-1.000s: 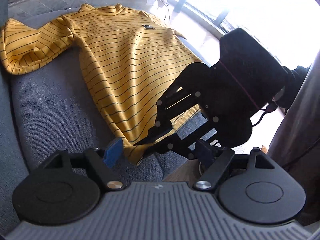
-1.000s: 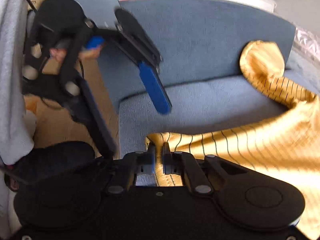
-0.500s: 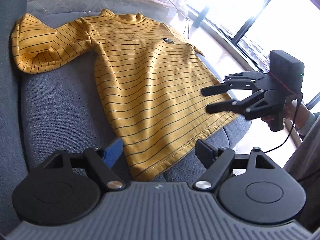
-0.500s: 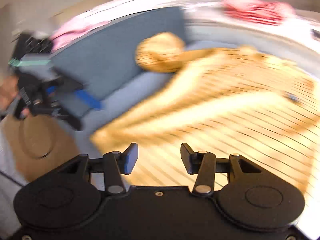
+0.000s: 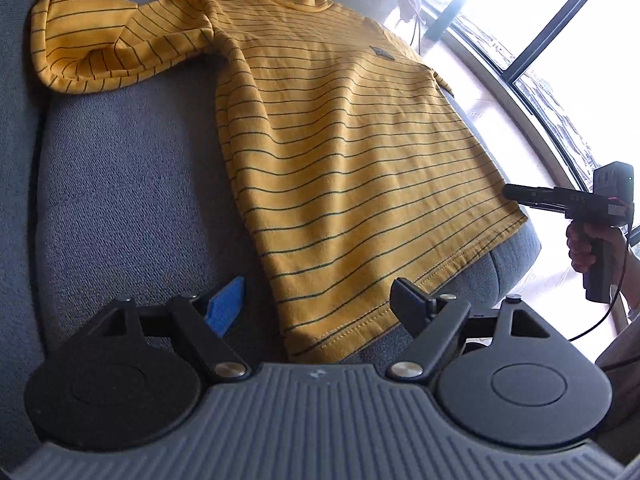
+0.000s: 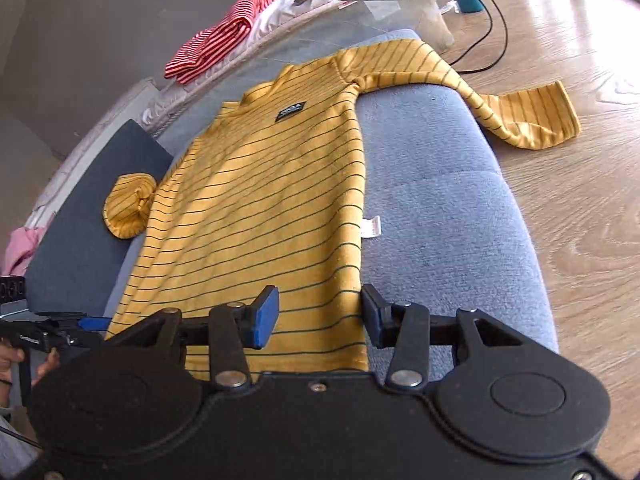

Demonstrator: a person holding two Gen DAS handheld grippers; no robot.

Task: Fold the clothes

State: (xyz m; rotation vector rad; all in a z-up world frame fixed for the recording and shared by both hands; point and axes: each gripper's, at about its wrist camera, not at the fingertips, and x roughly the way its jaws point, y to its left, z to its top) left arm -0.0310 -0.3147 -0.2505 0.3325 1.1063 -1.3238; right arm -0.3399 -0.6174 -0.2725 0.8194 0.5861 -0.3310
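Lying flat, unfolded on grey sofa cushion: yellow striped shirt (sleeves sprawled left and right); left gripper, right gripper gaping, empty, near hem.

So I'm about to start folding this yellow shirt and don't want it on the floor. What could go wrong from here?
1. One sleeve already hangs off the sofa seat over the wooden floor; a pull on the hem could drag more of the yellow shirt off.
2. The other sleeve lies bunched against the backrest and may get folded in crooked.
3. The left claw and the right claw are both open at the hem, holding nothing.
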